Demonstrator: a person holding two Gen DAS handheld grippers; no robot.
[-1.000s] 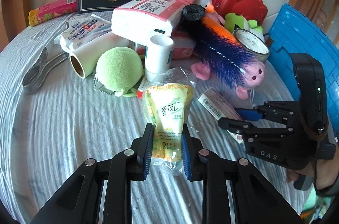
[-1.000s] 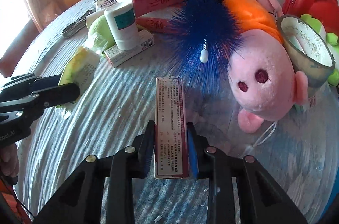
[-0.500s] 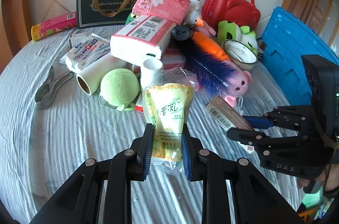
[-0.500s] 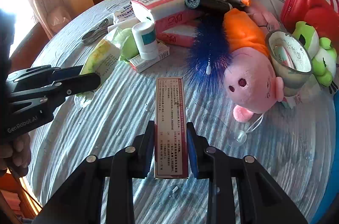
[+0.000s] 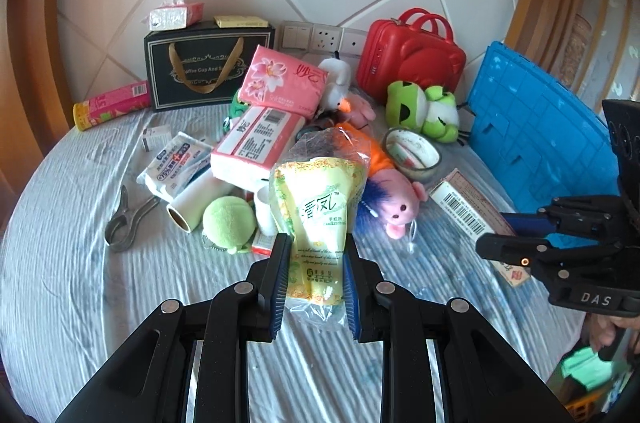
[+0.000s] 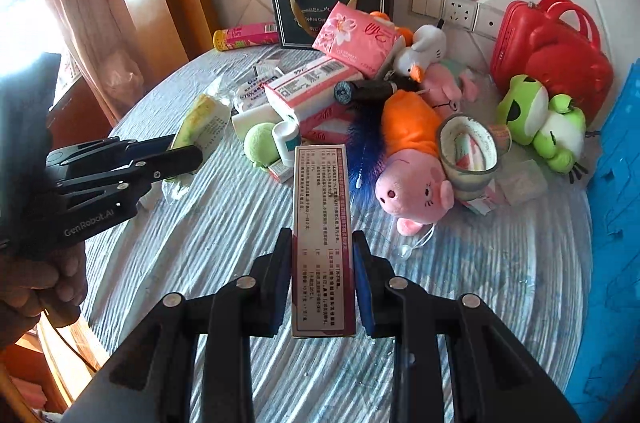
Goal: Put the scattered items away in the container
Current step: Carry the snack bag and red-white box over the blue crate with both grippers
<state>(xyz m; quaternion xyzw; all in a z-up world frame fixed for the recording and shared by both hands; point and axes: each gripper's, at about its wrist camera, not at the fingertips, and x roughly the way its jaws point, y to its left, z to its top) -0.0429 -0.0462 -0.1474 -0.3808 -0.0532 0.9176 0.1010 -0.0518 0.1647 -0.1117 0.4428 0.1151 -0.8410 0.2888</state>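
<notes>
My left tool (image 5: 315, 277) is clamped on a yellow-green tissue pack (image 5: 320, 223) and holds it in the air above the surface (image 5: 80, 283). My right tool (image 6: 322, 281) is clamped on a long red-and-white box (image 6: 322, 223), also off the surface. The blue container (image 5: 540, 143) stands at the right edge of the surface. The pink pig toy (image 6: 412, 183), the tape roll (image 6: 468, 151) and the other things lie in a heap near the far edge.

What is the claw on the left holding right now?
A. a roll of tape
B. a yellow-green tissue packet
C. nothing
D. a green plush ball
B: the left claw has its pads pressed on the yellow-green tissue packet, lifted clear of the striped cloth.
</notes>
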